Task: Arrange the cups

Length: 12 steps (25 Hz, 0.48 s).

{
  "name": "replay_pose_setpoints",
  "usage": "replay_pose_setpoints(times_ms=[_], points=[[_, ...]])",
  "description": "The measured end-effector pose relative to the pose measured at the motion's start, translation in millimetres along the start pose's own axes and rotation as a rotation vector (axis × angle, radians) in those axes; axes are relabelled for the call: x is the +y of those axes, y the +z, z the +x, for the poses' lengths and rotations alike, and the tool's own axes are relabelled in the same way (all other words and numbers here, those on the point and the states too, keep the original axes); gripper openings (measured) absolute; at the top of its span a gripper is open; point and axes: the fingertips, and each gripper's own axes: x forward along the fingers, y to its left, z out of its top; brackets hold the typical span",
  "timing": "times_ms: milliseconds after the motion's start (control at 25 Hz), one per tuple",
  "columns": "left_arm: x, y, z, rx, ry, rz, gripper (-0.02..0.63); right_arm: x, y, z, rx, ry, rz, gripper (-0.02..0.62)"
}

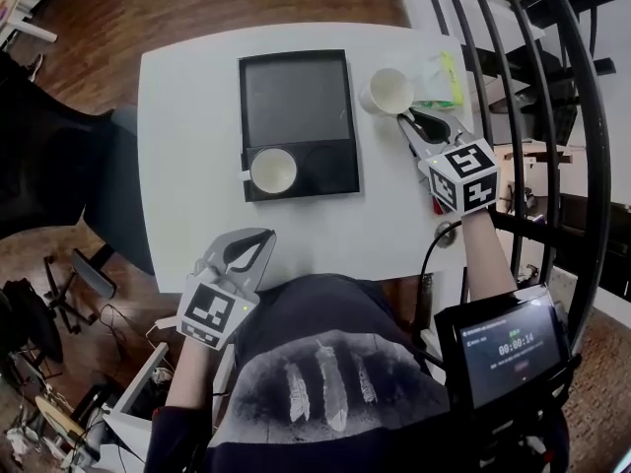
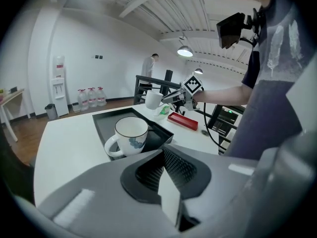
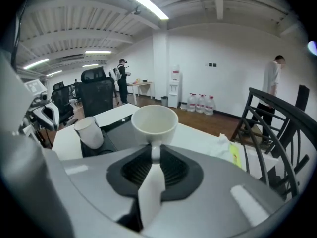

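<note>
White ceramic cup [image 1: 386,92], upper right, is pinched by its handle in your right gripper [image 1: 406,119]; a second white mug [image 1: 272,170] sits in the black tray [image 1: 296,97]. Your left gripper [image 1: 264,235] is pressed together, empty.

We are counting two cups, the tray cup [image 1: 273,170] and the held cup [image 1: 388,91]. We are finding one black tray [image 1: 296,97] and one white table [image 1: 187,166]. We are handling two tongs, the left tongs [image 1: 264,236] and the right tongs [image 1: 404,121]. On the table we are also seeing one red box [image 2: 183,121] and one green and yellow packet [image 1: 441,79]. Beside it we are noting one black metal chair [image 1: 552,116] and one lit screen [image 1: 508,348]. Against the far wall we are counting three water bottles [image 2: 91,97] and one water dispenser [image 2: 59,88]. Farther off we are spotting two people, the left background person [image 3: 122,81] and the right background person [image 3: 271,81].
</note>
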Motion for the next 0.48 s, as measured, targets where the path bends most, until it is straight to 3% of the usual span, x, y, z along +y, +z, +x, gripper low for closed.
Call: replay_pose_setpoints(times_ms=[240,480], points=[[0,3,4,-0.001,0.022,0.023,0.014,34,10,-3,0.001,0.124,-0.075,0.049],[-12,-1,1,-0.004,0.052,0.032,0.014,70,-6,-7,0.045,0.269,-0.172,0.049]])
